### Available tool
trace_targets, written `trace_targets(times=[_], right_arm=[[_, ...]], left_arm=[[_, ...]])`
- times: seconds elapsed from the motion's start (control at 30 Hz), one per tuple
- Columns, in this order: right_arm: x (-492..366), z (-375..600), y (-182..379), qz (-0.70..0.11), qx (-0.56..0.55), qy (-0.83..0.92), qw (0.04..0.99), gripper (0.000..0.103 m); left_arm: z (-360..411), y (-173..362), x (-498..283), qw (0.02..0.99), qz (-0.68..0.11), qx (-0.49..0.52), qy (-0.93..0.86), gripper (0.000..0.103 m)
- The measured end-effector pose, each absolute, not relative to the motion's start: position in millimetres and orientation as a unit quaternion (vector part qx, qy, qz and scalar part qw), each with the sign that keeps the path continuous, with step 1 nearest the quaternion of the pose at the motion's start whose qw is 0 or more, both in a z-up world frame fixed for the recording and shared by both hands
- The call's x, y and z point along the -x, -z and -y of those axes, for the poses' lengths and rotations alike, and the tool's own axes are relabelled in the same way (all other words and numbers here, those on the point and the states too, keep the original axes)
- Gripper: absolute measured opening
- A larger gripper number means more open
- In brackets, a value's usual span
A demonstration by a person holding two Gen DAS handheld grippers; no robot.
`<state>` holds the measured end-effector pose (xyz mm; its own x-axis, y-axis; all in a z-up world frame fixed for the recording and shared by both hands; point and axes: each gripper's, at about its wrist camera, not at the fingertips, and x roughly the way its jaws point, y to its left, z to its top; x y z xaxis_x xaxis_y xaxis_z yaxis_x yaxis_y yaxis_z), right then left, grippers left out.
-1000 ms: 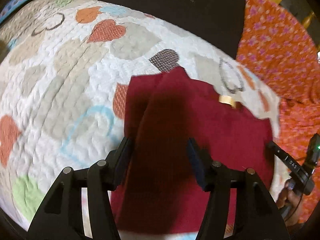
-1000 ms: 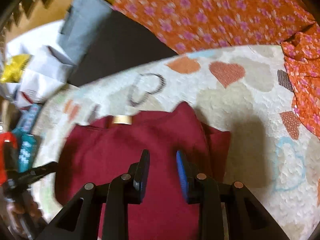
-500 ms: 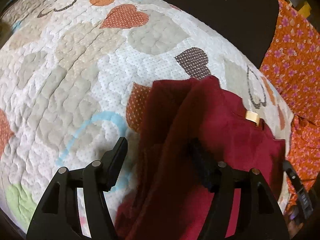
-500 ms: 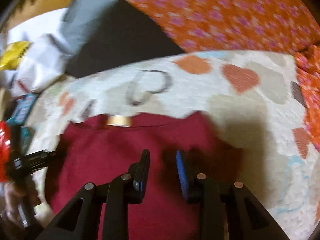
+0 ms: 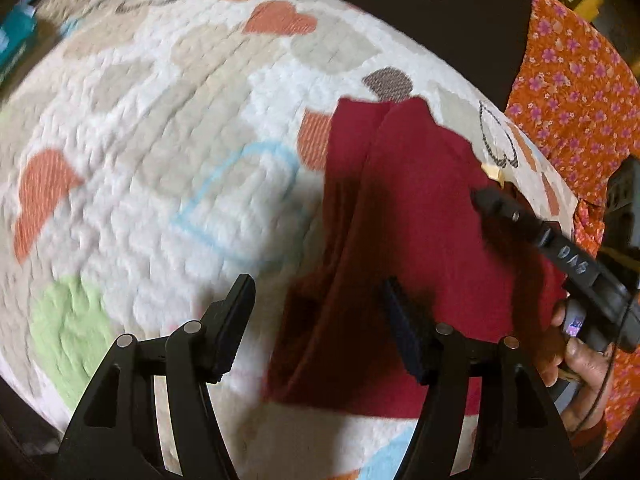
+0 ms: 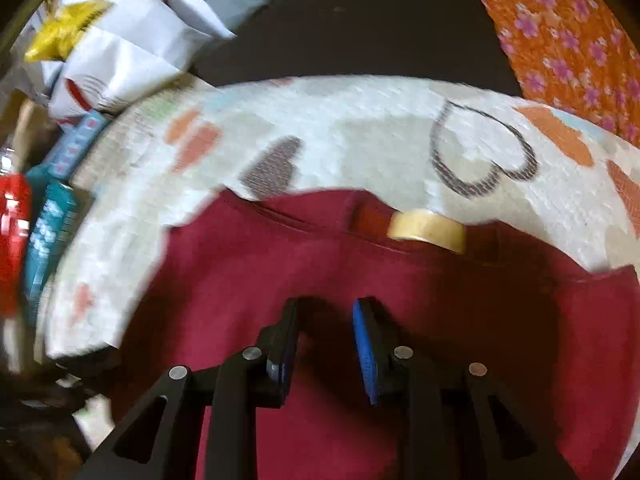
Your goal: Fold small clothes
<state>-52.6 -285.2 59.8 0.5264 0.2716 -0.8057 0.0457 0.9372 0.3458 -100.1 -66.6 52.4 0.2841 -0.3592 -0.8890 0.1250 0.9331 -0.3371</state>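
A dark red garment (image 5: 420,220) lies on a white quilt with heart shapes (image 5: 160,152), one side folded over itself, a tan neck label (image 6: 428,230) at its far edge. My left gripper (image 5: 316,320) is open and empty above the garment's left folded edge. My right gripper (image 6: 326,344) is open a little and empty, low over the middle of the garment (image 6: 360,320). The right gripper's fingers (image 5: 504,208) also show in the left wrist view, over the garment's right part.
An orange flowered cloth (image 5: 576,92) lies to the right of the quilt. A dark surface (image 6: 360,32) lies beyond the quilt. White bags (image 6: 132,48), teal boxes (image 6: 48,232) and a red object (image 6: 12,232) crowd the far left.
The left gripper has pulled back and left, off the folded garment edge. The right gripper has moved forward and left across the garment, closer to the neck label.
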Motion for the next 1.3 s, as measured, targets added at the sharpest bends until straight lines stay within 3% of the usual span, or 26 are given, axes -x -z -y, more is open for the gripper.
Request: trace_targets(times=[0.2,0.27,0.4,0.6,0.8,0.83,0.87,0.9,0.93,1.0,1.3], right_arm=[[31,260,-41,-0.517,-0.143,-0.059,0.842,0.028],[26,258,-49,-0.521,-0.154,-0.063,0.837,0.031],[25,252,-64,-0.502,-0.202,-0.099,0.835,0.044],[19,236,-63,-0.507,-0.211,-0.104,0.829,0.044],[21,246,-61,-0.51,-0.218,-0.086,0.828,0.044],[21,247,-61,-0.51,-0.217,-0.085,0.828,0.044],[21,249,-64,-0.507,-0.22,-0.084,0.829,0.044],[21,250,-66,-0.503,-0.226,-0.086,0.83,0.044],[20,252,-69,-0.499,-0.233,-0.087,0.83,0.044],[19,252,-78,-0.495,-0.243,-0.089,0.83,0.044],[21,248,-108,-0.489,-0.267,-0.109,0.823,0.047]], left_arm=[[61,-42,110,0.786,-0.588,0.117,0.15,0.068],[59,-40,109,0.788,-0.586,0.116,0.148,0.074],[59,-38,104,0.789,-0.584,0.126,0.145,0.075],[65,-39,90,0.806,-0.562,0.114,0.145,0.075],[72,-27,71,0.796,-0.565,0.151,0.16,0.083],[73,-28,71,0.796,-0.56,0.157,0.169,0.08],[74,-28,72,0.793,-0.557,0.167,0.183,0.05],[75,-28,73,0.782,-0.558,0.186,0.206,0.033],[77,-31,76,0.779,-0.553,0.195,0.223,0.028],[82,-42,84,0.798,-0.528,0.174,0.233,0.024],[99,-68,102,0.796,-0.481,0.18,0.321,0.023]])
